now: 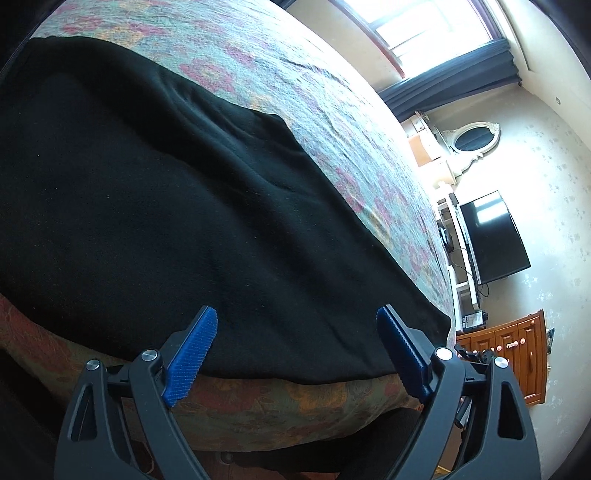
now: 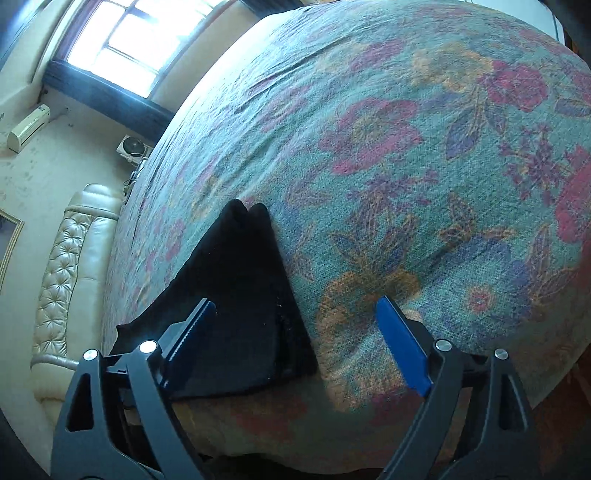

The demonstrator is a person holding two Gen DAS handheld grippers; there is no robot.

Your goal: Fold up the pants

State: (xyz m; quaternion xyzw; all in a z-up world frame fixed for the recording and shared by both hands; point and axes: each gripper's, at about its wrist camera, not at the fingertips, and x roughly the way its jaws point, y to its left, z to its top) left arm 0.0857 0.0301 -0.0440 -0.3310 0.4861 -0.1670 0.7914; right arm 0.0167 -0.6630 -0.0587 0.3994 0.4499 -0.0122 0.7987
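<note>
In the left wrist view, black pants (image 1: 155, 206) lie spread flat on a floral bedspread (image 1: 332, 122), covering the near part of the bed and reaching its front edge. The left gripper (image 1: 297, 354) hangs at that edge with its blue pads (image 1: 190, 360) wide apart, holding nothing; the hem of the pants runs between them. Beyond the bedspread's far side stand a flat television (image 1: 491, 236), an oval mirror (image 1: 474, 138) and a wooden cabinet (image 1: 506, 354), with a window (image 1: 436, 26) above.

In the right wrist view, a narrow end of the pants (image 2: 236, 295) lies on the bedspread (image 2: 406, 147) near its front edge. The right gripper (image 2: 295, 345) has its fingers spread, empty, the left pad (image 2: 190, 341) over the black cloth and the other over the bedspread. Left of the bedspread is a tufted cream headboard (image 2: 74, 254)
</note>
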